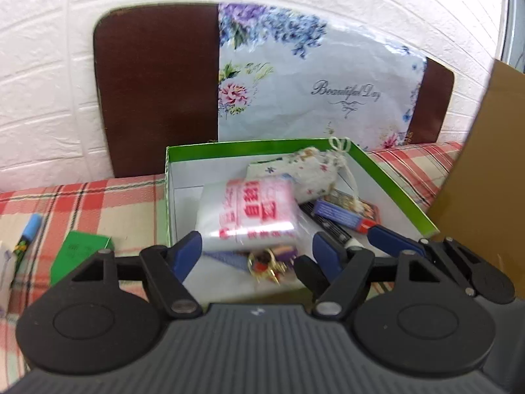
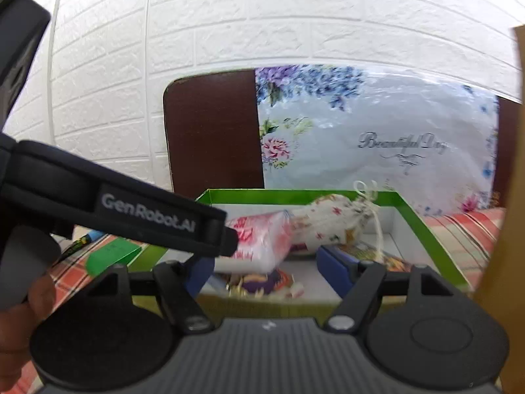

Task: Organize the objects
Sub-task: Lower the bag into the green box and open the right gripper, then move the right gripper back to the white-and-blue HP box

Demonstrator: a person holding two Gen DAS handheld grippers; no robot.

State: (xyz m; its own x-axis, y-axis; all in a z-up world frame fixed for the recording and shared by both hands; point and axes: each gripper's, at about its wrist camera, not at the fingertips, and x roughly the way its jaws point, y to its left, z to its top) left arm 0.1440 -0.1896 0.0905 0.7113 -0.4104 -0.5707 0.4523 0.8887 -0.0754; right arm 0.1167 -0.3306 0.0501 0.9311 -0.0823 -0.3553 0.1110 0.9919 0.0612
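Note:
A green-rimmed white box [image 1: 256,147] [image 2: 295,194] sits on the plaid cloth. Inside lie a clear packet with red print [image 1: 252,213] [image 2: 259,239], a floral drawstring pouch [image 1: 308,167] [image 2: 331,220], a blue pen-like item [image 1: 341,215], a printed card [image 1: 367,208] and a gold-and-purple trinket [image 1: 269,261] [image 2: 259,284]. My left gripper [image 1: 257,256] is open and empty over the box's near edge. My right gripper [image 2: 265,271] is open and empty just before the box. The right gripper's finger [image 1: 393,241] shows beside the left one.
A green card [image 1: 82,254] [image 2: 111,254] and a blue-capped marker [image 1: 28,233] lie on the plaid cloth [image 1: 98,203] left of the box. A brown board [image 1: 157,88] and floral bag [image 1: 315,92] lean on the white wall. A cardboard sheet [image 1: 485,170] stands right.

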